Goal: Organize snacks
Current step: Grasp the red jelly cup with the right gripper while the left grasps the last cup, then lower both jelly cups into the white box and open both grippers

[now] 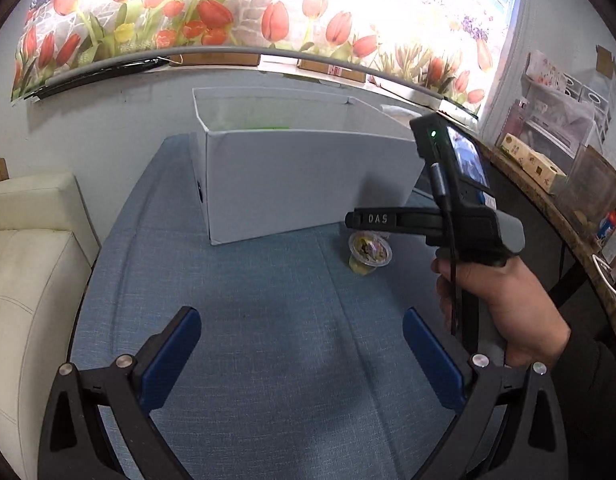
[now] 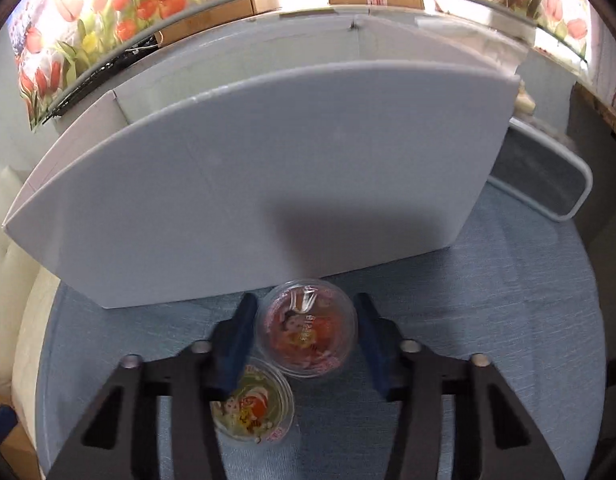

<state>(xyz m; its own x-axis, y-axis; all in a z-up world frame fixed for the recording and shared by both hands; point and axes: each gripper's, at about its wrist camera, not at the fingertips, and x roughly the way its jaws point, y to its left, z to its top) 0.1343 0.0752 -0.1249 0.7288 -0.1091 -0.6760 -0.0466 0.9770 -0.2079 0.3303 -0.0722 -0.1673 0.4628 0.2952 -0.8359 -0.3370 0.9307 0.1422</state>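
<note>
A red jelly cup (image 2: 306, 328) with a cartoon lid stands on the blue cloth just in front of the white box (image 2: 248, 184). My right gripper (image 2: 305, 304) points down over it, and its blue pads sit against the cup's two sides. A yellow-green jelly cup (image 2: 254, 404) lies close behind, partly under the left finger. In the left wrist view a hand holds the right gripper (image 1: 372, 220) above the yellow cup (image 1: 370, 254); the red cup is hidden there. My left gripper (image 1: 300, 320) hangs open over bare cloth. Something green (image 1: 272, 127) shows inside the box (image 1: 300, 184).
A cream sofa (image 1: 24, 260) borders the table on the left. A dark tray with a white rim (image 2: 548, 176) lies right of the box. A wooden counter (image 1: 548, 204) with cartons and clutter runs along the right. A tulip-print blind hangs behind.
</note>
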